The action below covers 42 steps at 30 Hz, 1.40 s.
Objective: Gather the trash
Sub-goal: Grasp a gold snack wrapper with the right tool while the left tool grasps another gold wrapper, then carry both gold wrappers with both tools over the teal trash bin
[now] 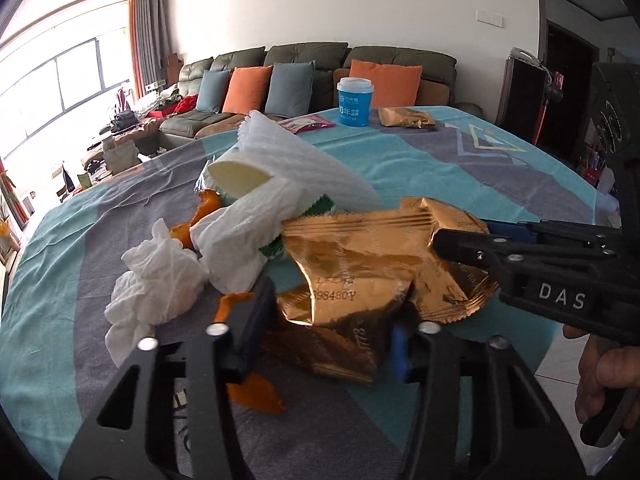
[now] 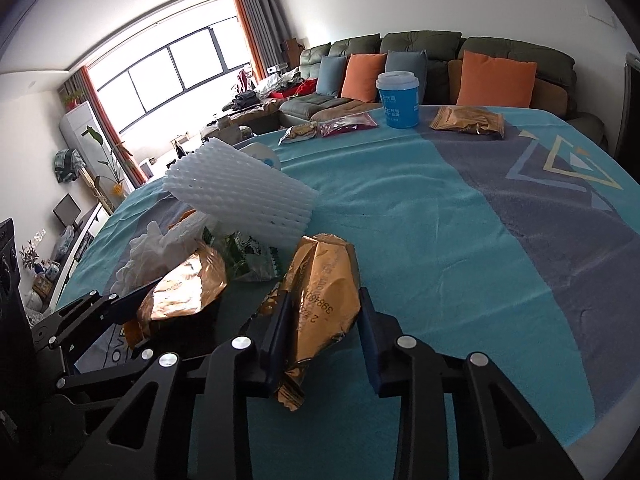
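A pile of trash lies on the table's blue and grey cloth [image 1: 420, 168]: crumpled white tissue [image 1: 156, 280], a white foam net sleeve [image 1: 304, 160], green wrapper, orange peel bits and gold foil wrappers. My left gripper [image 1: 326, 344] is shut on a gold wrapper [image 1: 332, 340]; it also shows in the right wrist view [image 2: 182, 300]. My right gripper [image 2: 324, 332] is closed around a second gold wrapper [image 2: 324, 296], and it reaches in from the right in the left wrist view [image 1: 460, 246].
At the far edge stand a blue cup with a white lid [image 2: 398, 98], another gold packet [image 2: 468, 120], a red packet [image 2: 348, 122] and a small dark packet [image 2: 298, 134]. A green sofa with cushions [image 2: 440, 64] is behind the table.
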Tool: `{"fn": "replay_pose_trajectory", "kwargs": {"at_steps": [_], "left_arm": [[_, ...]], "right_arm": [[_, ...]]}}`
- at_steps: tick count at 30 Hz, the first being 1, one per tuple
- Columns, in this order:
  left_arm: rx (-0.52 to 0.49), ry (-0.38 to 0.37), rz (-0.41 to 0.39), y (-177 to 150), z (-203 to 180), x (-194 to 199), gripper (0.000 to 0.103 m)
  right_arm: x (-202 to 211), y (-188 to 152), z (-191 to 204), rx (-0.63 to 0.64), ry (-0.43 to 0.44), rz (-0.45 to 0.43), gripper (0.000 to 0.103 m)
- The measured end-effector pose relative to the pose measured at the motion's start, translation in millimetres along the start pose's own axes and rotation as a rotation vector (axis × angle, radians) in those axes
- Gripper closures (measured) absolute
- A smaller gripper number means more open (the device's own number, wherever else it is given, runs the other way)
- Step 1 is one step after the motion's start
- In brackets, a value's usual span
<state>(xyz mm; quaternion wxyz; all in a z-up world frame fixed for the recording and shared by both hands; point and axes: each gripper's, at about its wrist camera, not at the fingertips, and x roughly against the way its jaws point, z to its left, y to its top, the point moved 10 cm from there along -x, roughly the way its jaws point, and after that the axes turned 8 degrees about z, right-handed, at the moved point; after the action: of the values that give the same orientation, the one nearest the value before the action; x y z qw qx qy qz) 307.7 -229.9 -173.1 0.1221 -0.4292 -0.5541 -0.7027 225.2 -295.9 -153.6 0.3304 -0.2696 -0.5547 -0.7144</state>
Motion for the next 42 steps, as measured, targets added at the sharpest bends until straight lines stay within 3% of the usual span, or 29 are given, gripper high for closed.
{"fn": "replay_pose_trajectory", "kwargs": {"at_steps": [11,24,31,42], "left_arm": [[0.056,-0.045,-0.086,12,9,24,0.078],[0.211,-0.083,-0.177,28,50,80,0.079],[0.315,0.005,-0.240,13,102,126,0.079],[0.473,0.226,-0.293,-44,194,206,0.079]], "right_arm": [[26,11,-10,-0.031,-0.029,-0.079,0.082],[65,32,1,-0.006,-0.030,-0.190,0.083],[77,45,44,0.070,0.038,-0.233,0.083],[74,53,153,0.237,0.195,-0.241,0.083]]}}
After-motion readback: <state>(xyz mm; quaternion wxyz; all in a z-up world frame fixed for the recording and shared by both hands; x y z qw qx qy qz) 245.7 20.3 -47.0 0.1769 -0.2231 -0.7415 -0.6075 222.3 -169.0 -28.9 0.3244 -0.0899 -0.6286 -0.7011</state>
